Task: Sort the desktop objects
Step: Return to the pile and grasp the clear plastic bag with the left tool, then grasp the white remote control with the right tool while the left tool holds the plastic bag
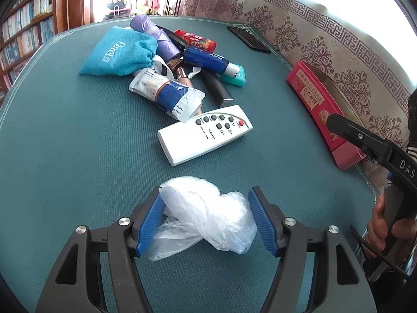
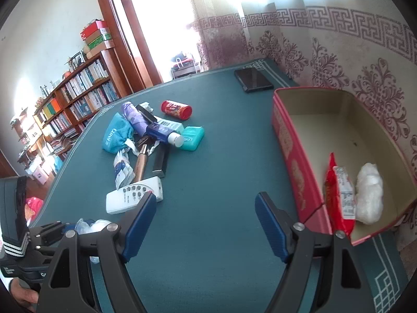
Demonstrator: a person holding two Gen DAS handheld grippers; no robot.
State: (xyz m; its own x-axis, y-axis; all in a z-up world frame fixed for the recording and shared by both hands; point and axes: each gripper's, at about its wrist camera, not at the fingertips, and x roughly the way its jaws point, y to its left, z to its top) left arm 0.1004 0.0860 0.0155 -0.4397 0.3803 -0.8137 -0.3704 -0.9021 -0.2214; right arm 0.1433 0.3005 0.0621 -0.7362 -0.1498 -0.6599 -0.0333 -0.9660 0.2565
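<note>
Plastic bag [image 1: 208,214], crumpled, near on green mat [image 1: 78,169], between left gripper [image 1: 206,221] pads.
Left jaws part-open, straddling bag, grip unclear; right gripper [image 2: 206,224] wide, empty. Advice: close gently, gather loose film, carry right to red box [image 2: 286,140].

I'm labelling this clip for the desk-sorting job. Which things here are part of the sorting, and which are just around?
Job: crumpled plastic bag between left gripper fingers, white remote, teal pouch, red can, open pink box, right gripper.
Around: bookshelf, patterned curtain.
</note>
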